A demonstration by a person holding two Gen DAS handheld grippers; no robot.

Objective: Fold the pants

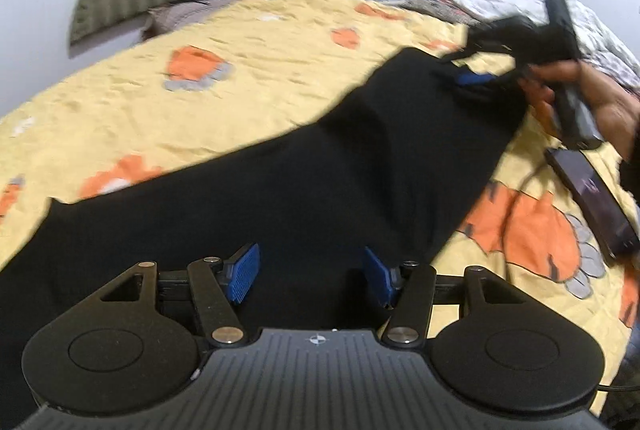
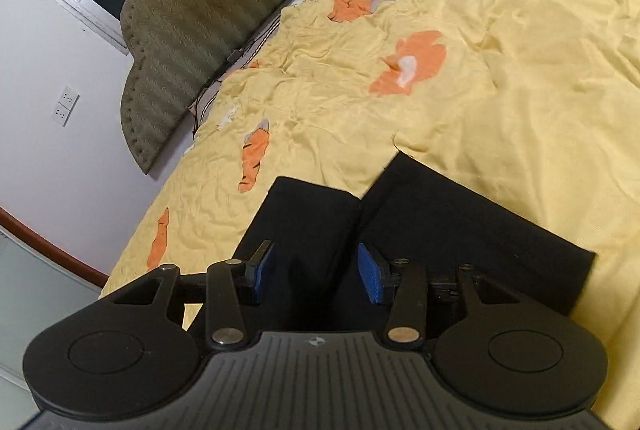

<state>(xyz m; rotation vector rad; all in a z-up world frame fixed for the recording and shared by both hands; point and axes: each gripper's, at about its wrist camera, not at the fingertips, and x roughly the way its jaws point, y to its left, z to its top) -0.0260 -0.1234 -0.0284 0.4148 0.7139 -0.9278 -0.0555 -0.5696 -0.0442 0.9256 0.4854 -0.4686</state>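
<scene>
Hovering both tongs released over the black pants (image 1: 280, 181) spread on the bed (image 1: 240, 77), left tongs (image 1: 308, 274) and right tongs (image 2: 316, 272) empty, I risk pinching the yellow sheet (image 2: 520, 89) with the cloth; a phone (image 1: 592, 197) and its cable lie just beside the pants.

Plain black pants (image 1: 280, 189) lie flat on the yellow bedspread (image 1: 200, 101), stretched out long, the two leg ends (image 2: 400, 213) side by side with a gap.
</scene>
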